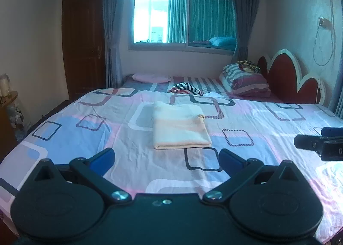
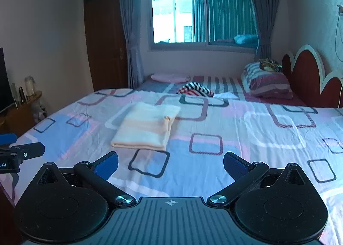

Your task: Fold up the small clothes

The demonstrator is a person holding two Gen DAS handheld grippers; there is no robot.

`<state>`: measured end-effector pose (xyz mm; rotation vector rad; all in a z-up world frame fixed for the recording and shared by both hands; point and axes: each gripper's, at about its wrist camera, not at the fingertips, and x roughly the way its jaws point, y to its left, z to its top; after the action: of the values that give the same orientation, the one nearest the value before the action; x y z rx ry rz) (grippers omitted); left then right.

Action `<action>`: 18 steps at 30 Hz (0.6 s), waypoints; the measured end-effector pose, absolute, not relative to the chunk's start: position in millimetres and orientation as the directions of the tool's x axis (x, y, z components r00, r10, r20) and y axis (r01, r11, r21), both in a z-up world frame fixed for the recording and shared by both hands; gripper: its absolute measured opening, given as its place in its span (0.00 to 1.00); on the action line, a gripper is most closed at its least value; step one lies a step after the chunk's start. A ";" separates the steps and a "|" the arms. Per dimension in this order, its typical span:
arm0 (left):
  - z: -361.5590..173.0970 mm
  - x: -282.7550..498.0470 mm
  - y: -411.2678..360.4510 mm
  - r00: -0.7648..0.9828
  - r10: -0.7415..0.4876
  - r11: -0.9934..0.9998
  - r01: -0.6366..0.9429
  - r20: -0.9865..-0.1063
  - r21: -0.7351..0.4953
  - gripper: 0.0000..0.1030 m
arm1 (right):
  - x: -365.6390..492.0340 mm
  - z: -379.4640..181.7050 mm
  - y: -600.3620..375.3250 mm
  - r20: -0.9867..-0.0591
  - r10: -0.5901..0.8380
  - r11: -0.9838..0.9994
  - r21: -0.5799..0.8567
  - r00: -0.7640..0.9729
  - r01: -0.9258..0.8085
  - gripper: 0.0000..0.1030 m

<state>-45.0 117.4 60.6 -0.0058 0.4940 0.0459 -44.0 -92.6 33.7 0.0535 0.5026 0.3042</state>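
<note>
A cream and peach garment (image 1: 181,126) lies folded in a neat rectangle on the patterned bed sheet (image 1: 75,129). It also shows in the right wrist view (image 2: 146,126), left of centre. My left gripper (image 1: 167,160) is open and empty, held above the sheet just short of the garment's near edge. My right gripper (image 2: 170,164) is open and empty, to the right of the garment and nearer than it. The right gripper's tip shows in the left wrist view (image 1: 321,144) and the left gripper's tip in the right wrist view (image 2: 19,152).
A striped red, white and black cloth (image 1: 185,89) lies crumpled further back on the bed. Striped pillows (image 1: 244,82) rest against the red headboard (image 1: 285,77). A folded pink cloth (image 1: 150,77) lies far back. A wooden side table (image 2: 19,112) stands left of the bed.
</note>
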 end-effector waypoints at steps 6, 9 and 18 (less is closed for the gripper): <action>63.6 -56.1 118.6 0.888 0.051 0.998 -0.058 -0.458 -0.001 1.00 | -55.7 45.4 -96.3 -0.449 0.312 0.950 0.122 0.837 -0.289 1.00; 64.6 -57.9 118.2 0.892 0.048 0.998 -0.057 -0.450 -0.007 1.00 | -59.7 49.7 -98.0 -0.441 0.322 0.946 0.121 0.838 -0.300 1.00; 65.1 -63.4 115.9 0.894 0.039 0.999 -0.044 -0.446 -0.002 1.00 | -67.6 57.1 -105.4 -0.435 0.325 0.944 0.098 0.840 -0.315 1.00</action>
<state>-63.4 115.9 65.1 -0.0121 0.4622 0.0429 -67.6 -105.4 57.1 0.0226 0.4639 0.3387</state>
